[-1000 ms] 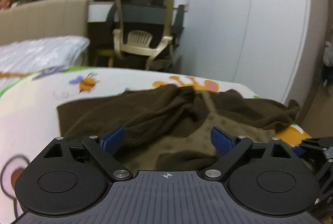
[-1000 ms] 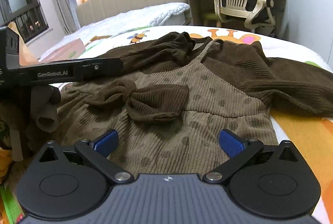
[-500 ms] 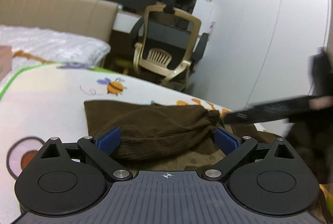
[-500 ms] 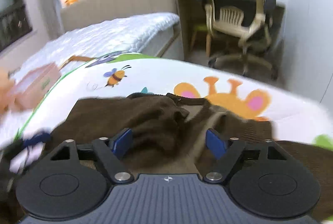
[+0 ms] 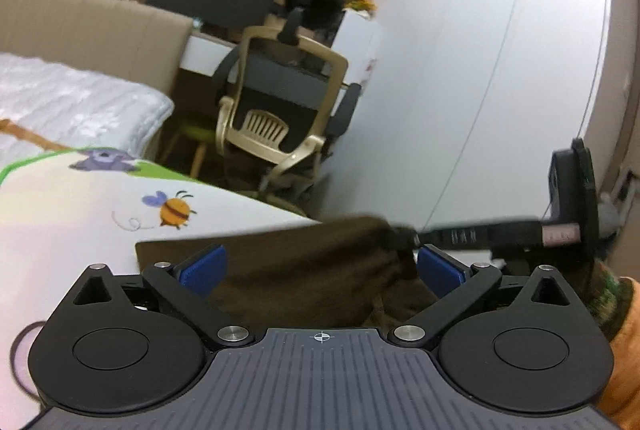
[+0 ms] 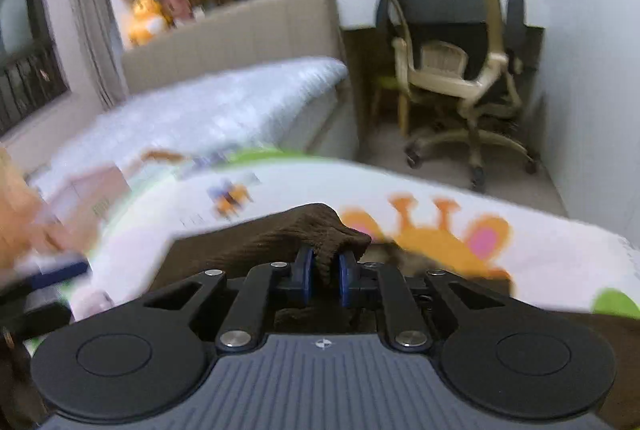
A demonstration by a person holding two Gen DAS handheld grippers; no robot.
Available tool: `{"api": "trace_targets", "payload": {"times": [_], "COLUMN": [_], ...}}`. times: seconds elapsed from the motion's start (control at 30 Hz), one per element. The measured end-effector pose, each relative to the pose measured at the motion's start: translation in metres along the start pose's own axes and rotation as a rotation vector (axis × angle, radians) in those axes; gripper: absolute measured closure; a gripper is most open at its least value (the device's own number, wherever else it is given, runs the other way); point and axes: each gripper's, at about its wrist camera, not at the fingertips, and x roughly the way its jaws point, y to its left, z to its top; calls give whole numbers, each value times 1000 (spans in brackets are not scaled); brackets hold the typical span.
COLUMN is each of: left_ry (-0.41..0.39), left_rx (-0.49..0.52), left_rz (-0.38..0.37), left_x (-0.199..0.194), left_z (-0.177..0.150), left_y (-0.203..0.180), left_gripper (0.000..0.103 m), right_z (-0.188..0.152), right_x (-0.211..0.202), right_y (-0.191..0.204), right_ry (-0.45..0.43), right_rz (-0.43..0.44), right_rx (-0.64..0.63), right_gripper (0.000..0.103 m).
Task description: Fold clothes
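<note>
A dark brown ribbed garment (image 5: pixel 304 270) lies on a white play mat with cartoon animals (image 5: pixel 80 214). My left gripper (image 5: pixel 318 268) is open, its blue pads on either side of the brown cloth. My right gripper (image 6: pixel 323 272) is shut on a bunched fold of the brown garment (image 6: pixel 296 230). In the left wrist view the right gripper (image 5: pixel 404 240) reaches in from the right and pinches the garment's far edge. Most of the garment is hidden behind the gripper bodies.
A beige office chair (image 5: pixel 276 118) stands beyond the mat by a desk. A bed with a white quilt (image 5: pixel 76 106) and beige headboard lies to the left. White wardrobe doors (image 5: pixel 480 70) are on the right. A cardboard box (image 6: pixel 92 190) sits at the mat's left.
My right gripper moved forward to the garment's far part and shut on a fold of it. My left gripper stayed open and shifted towards the garment's left side.
</note>
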Motion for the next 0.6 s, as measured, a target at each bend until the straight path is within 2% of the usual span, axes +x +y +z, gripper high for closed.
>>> {"api": "trace_targets", "payload": {"times": [0.07,0.1,0.13,0.23,0.3,0.37,0.43,0.5,0.6], "left_ry": [63,101,139,217,234,239,239,239,239], "left_rx": [-30,-39,-45,-28,-24,-29,-25,-21,-24], "left_rz": [1,-6,-10,26,38,44,46,49,48], "left_x": [15,24,33,50,54,55,55,55,52], "left_z": [-12,-20,-27,-46,-49,-49,-50,-50,-50], "left_y": [-1,1,2,6,8,10,10,8,8], "left_gripper": [0,0,0,0,0,0,0,0,0], "right_z": [-16,-20,-24,-36,-35,-33,-38,-43,-65], "right_x": [11,12,12,15,-5,-31,-53,-75,-87], "right_y": [-8,-13,-17,-31,-42,-60,-94,-130,-187], "right_ry": [45,50,55,69,16,-54,-105,-153,-155], "right_rz": [-43,-45,-47,-55,-42,-83,-160,-241,-357], "right_rx": [-4,4,13,39,69,111,214,325,553], "right_gripper": [90,86,77,66,61,53,38,35,34]}}
